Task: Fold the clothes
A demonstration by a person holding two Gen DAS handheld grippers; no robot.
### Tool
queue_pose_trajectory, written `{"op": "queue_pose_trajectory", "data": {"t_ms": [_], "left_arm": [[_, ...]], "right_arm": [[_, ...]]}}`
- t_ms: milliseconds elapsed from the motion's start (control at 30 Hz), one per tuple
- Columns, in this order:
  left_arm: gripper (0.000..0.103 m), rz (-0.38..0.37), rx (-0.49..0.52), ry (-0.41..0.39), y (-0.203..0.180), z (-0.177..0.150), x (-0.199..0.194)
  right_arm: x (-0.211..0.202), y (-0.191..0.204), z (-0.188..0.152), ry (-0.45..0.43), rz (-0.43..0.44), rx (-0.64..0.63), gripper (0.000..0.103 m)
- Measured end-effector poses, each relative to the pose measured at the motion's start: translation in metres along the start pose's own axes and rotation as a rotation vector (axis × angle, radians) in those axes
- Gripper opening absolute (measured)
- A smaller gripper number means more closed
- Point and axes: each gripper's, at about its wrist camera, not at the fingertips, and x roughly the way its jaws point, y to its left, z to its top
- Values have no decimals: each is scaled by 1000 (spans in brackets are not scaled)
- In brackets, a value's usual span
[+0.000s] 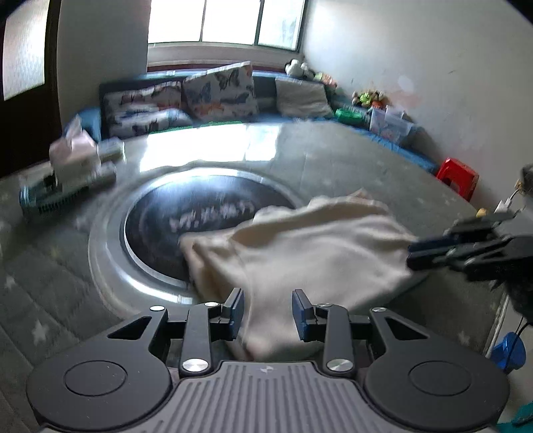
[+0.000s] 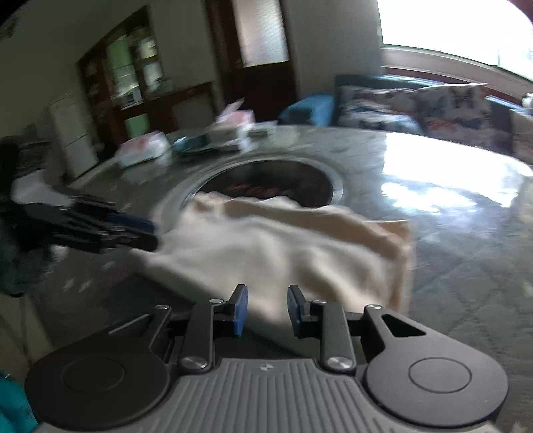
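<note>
We are at the grabbing step: the cloth [image 1: 309, 239] lies bunched on the table [image 1: 349, 150], half over its dark ring [image 1: 200, 213], and our left gripper [image 1: 267, 313] and right gripper [image 2: 267, 309] have fingers spread, pinching nothing, so next we must squeeze its near edge.

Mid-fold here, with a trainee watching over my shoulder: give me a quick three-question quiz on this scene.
1. True or false: the cream garment lies partly over the round dark inset in the table.
2. The stool beside the table is: A red, B green, C yellow.
3. Fill in: the cushions below the window carry a ___ print.
Key: 1 true; 2 A; 3 butterfly.
</note>
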Motion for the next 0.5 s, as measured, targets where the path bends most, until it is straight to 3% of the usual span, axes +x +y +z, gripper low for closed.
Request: {"op": "queue_pose_trajectory", "data": {"t_ms": [100,267,500], "left_arm": [[35,-21,11,-28,-11,9,2],[35,-72,51,-32,-41,21,28],[33,-141,113,-15,-90,30,72]], "right_arm": [[7,-9,-8,58,10,46,28],[-5,0,-17,83,60,-7,28],[-30,-17,-1,-22,-39,33,28]]}}
